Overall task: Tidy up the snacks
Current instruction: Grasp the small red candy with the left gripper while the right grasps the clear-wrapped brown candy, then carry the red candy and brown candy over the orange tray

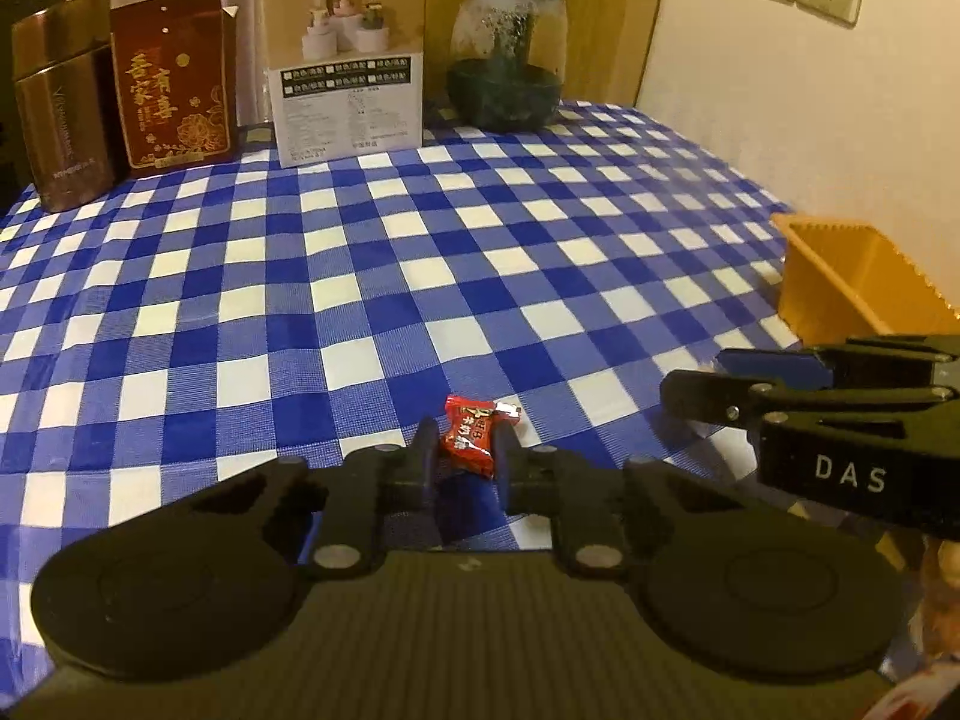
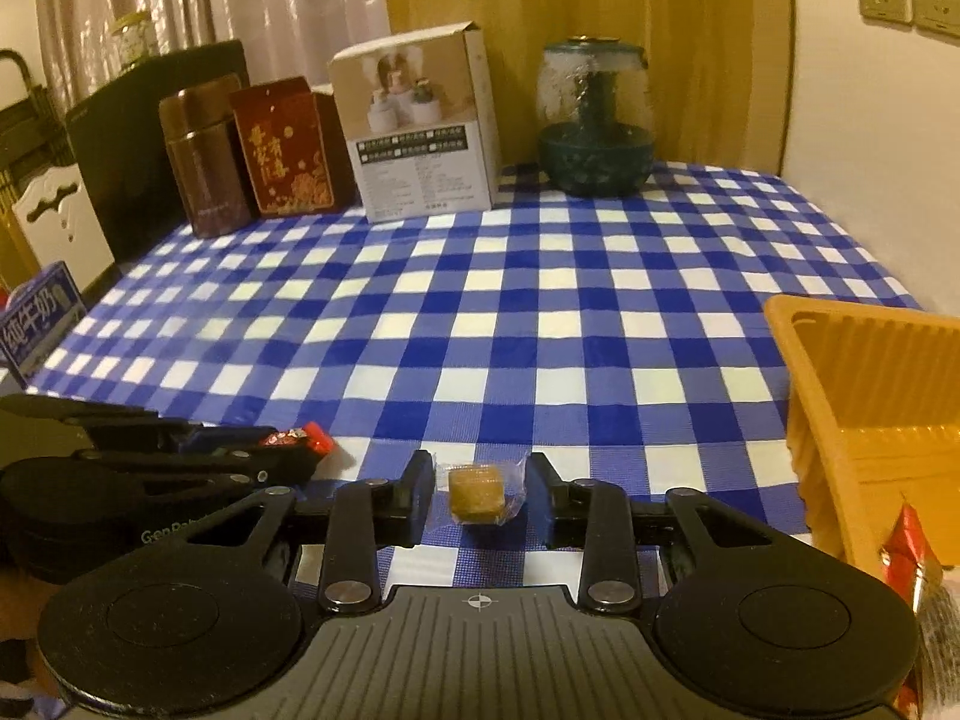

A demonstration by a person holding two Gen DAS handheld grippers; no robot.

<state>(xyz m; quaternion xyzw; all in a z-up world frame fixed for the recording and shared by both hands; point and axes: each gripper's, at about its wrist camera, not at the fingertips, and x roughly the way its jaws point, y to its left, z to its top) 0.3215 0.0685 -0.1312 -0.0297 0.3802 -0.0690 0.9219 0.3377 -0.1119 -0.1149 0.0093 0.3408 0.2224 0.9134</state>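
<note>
Two hand-held grippers work side by side low over a blue-and-white checked tablecloth (image 2: 540, 312), each with a wrapped sweet between its fingers. The left gripper (image 1: 465, 438) is clamped on a red-wrapped candy (image 1: 474, 432), the fingers pressing its wrapper from both sides; the candy's long axis runs forward, away from the camera, and its twisted silver end pokes out beyond the fingertips. In the right wrist view that same red candy (image 2: 306, 439) juts from the left tool's tip, just left of the right gripper (image 2: 480, 486). The right gripper's fingers stand apart on either side of a clear-wrapped amber candy (image 2: 477, 487), which lies on the cloth squarely between them, its broad face toward the camera; the crinkled wrapper edges sit close to both pads, though whether they touch cannot be told.

An orange plastic tray (image 2: 840, 360) stands at the table's right edge, ahead and to the right of both tools and nearer the right one; it is the likely destination, so the coming carry would run rightward, after the right gripper closes. A second red wrapper (image 2: 909, 546) shows at the tray's near corner. Along the back wall stand a brown canister (image 1: 63, 114), a red gift box (image 1: 174, 84), a white carton (image 1: 348, 60) and a glass humidifier (image 1: 507, 54)
</note>
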